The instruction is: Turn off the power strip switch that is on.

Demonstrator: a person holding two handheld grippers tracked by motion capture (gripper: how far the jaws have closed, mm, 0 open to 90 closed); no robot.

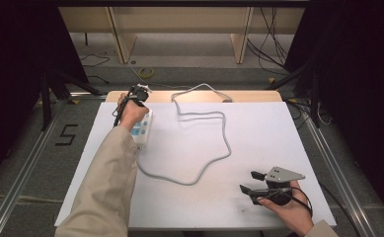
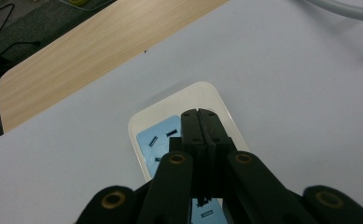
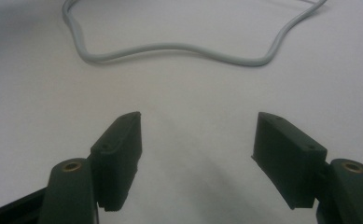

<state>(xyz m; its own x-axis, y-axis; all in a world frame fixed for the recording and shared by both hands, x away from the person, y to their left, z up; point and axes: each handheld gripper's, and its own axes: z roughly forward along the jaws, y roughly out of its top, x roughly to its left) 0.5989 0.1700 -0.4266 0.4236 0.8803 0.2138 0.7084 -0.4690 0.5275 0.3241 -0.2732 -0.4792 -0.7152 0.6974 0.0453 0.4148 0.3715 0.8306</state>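
Observation:
A white power strip (image 1: pixel 143 132) with light-blue socket faces lies at the far left of the white table top (image 1: pixel 268 143). Its grey cable (image 1: pixel 214 116) loops across the middle of the table. My left gripper (image 1: pixel 141 101) hangs over the strip's far end. In the left gripper view the strip (image 2: pixel 195 95) lies right under my left gripper (image 2: pixel 200 114), whose jaws are shut with nothing between them. My right gripper (image 1: pixel 252 181) rests near the front right, open and empty. Its own view has my right gripper (image 3: pixel 198 135) above bare table, with the cable (image 3: pixel 170 47) farther off.
A bare wooden strip (image 1: pixel 194 96) runs along the table's far edge, also seen as wood (image 2: pixel 100 51) in the left gripper view. Beyond it are floor cables (image 1: pixel 146 73) and wooden frame legs (image 1: pixel 121 34). Metal rails (image 1: pixel 335 168) flank the table.

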